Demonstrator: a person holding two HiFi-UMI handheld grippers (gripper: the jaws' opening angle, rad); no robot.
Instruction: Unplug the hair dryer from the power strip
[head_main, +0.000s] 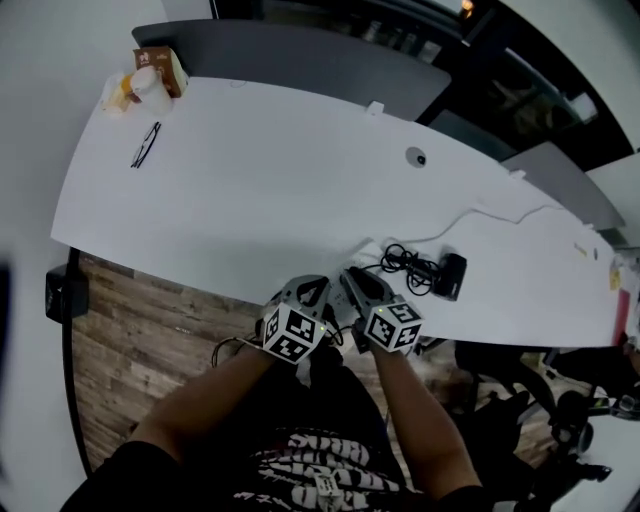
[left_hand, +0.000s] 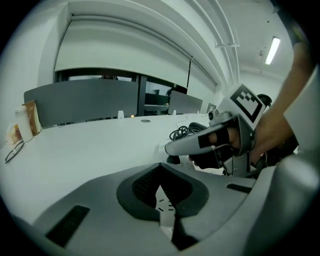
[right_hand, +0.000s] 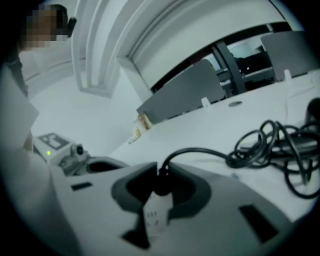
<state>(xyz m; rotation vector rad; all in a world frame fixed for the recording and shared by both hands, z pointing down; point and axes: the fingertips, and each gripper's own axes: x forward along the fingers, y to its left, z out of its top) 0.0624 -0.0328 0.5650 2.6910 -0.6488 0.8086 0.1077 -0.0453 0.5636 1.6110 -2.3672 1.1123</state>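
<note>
Black, the hair dryer (head_main: 450, 275) is laid on the white table (head_main: 250, 190) near its front edge. At that edge its plug (right_hand: 161, 184), standing on a white power strip (right_hand: 154, 217), is straddled by the parted jaws of the right gripper (right_hand: 162, 166); the jaws of the left gripper (left_hand: 161, 165) are pressed together, empty.

An office: long white desk (head_main: 300, 190), grey divider screens (head_main: 300, 60), cable grommet (head_main: 416, 156).

Pretty bright overall, ceiling strip light (left_hand: 273, 50) up on the far right, white table (head_main: 300, 190) kinda washed out. Right gripper view's blurry, and edges go dark and bendy.
</note>
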